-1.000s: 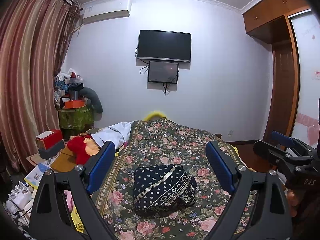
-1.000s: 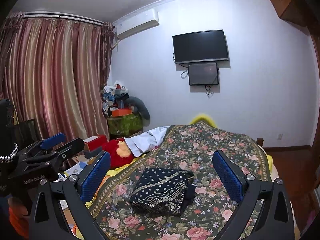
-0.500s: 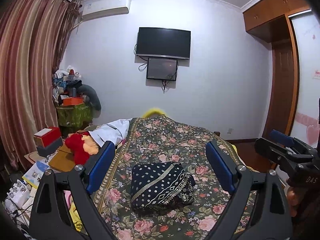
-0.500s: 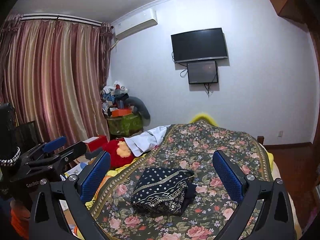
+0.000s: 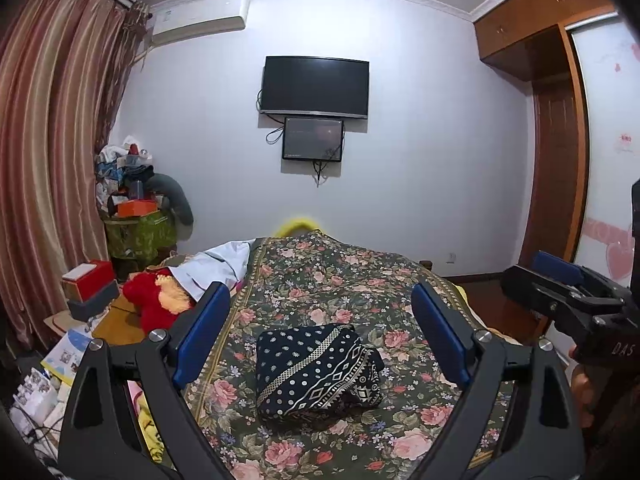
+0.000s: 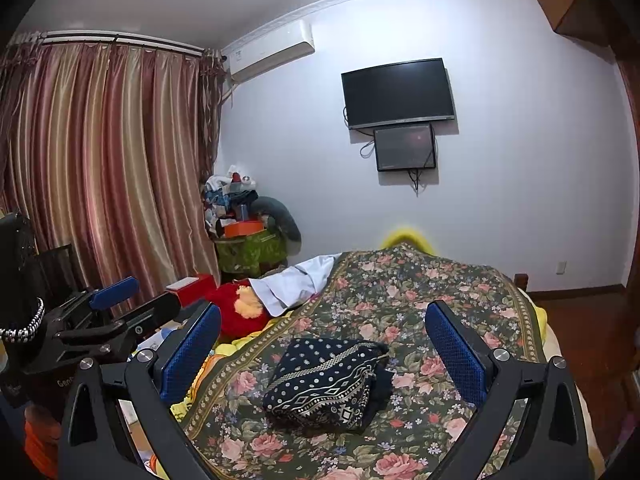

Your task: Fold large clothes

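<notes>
Left gripper and right gripper: jaws wide, nothing between the pads, both clear above the bed. Folded dark patterned garment lies mid-bed toward the near edge, framed between each pair of jaws, untouched. Near bed edge cut off by the frames; garment's underside folds hidden.

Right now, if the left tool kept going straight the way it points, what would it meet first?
Most likely the folded dark patterned garment lying on the floral bedspread. It sits centred between the left tool's open fingers, slightly ahead; nothing else shows in between, though depth is uncertain.
</notes>
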The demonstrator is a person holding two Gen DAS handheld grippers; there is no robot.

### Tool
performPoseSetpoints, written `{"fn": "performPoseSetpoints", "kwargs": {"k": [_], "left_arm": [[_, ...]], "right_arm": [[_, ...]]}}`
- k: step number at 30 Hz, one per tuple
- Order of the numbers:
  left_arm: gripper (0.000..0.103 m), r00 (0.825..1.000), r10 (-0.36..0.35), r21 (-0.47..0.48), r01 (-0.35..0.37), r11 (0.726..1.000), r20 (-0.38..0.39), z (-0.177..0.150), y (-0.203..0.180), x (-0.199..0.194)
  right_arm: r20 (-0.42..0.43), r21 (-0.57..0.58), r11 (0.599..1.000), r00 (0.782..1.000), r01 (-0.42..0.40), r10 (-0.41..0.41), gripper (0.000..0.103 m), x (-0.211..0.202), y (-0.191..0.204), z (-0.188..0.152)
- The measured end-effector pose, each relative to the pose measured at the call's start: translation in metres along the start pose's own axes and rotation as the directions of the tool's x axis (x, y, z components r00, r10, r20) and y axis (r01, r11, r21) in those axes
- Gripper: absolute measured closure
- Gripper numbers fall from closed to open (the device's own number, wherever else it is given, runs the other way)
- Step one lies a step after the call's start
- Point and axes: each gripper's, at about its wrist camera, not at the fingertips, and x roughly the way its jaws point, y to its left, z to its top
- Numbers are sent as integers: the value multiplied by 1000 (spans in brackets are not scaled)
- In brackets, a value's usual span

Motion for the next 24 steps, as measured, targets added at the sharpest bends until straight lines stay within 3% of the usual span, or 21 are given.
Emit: {"fn": "performPoseSetpoints", "kwargs": {"k": [24], "left_arm": [[7, 999, -38, -45, 37, 998, -18, 1, 15, 2]], "right_arm": [[9, 16, 1000, 1000, 15, -15, 1, 0, 5, 4]]}}
